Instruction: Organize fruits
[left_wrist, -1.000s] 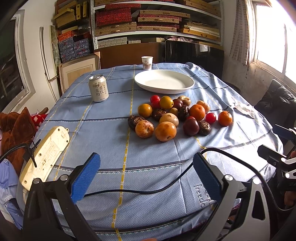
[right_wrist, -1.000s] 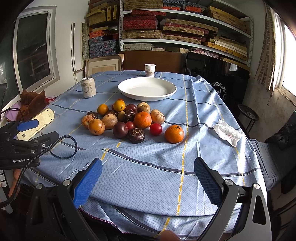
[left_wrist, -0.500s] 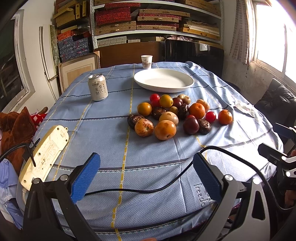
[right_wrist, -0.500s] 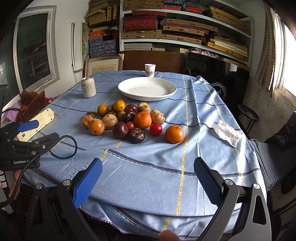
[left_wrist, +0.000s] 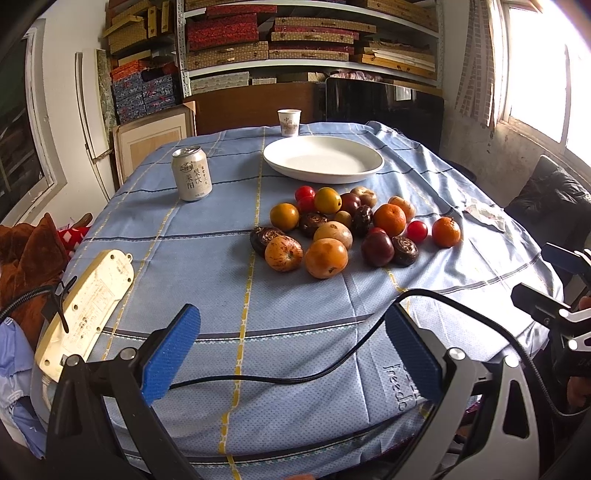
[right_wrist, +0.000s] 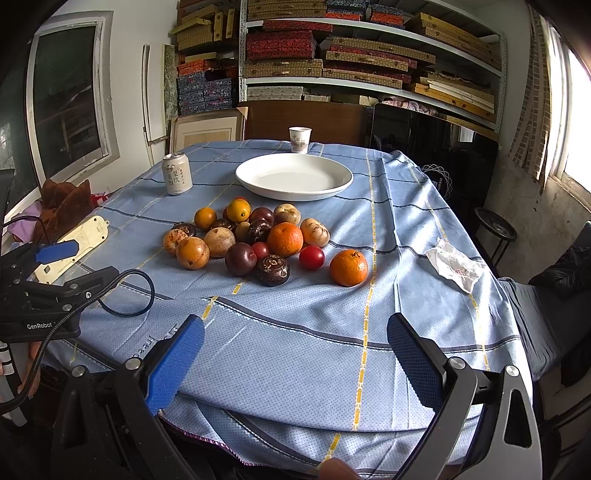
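Lying well beyond both grippers' spread jaws, fruits (right_wrist: 258, 240) cluster together.

The left gripper (left_wrist: 293, 354) has its jaws spread wide, and nothing is between them. Its two blue pads (left_wrist: 170, 354) stand far apart and point forward, low at the near side. The right gripper (right_wrist: 295, 360) has the same pose: the jaws are wide apart with nothing between them, and one blue pad (right_wrist: 173, 365) is at each side. Both grippers are at about the same height, side by side. In the right wrist view the left gripper appears at the left edge, and in the left wrist view the right gripper appears at the right edge. A fingertip (right_wrist: 338, 469) of the person shows at the bottom edge of the right wrist view.
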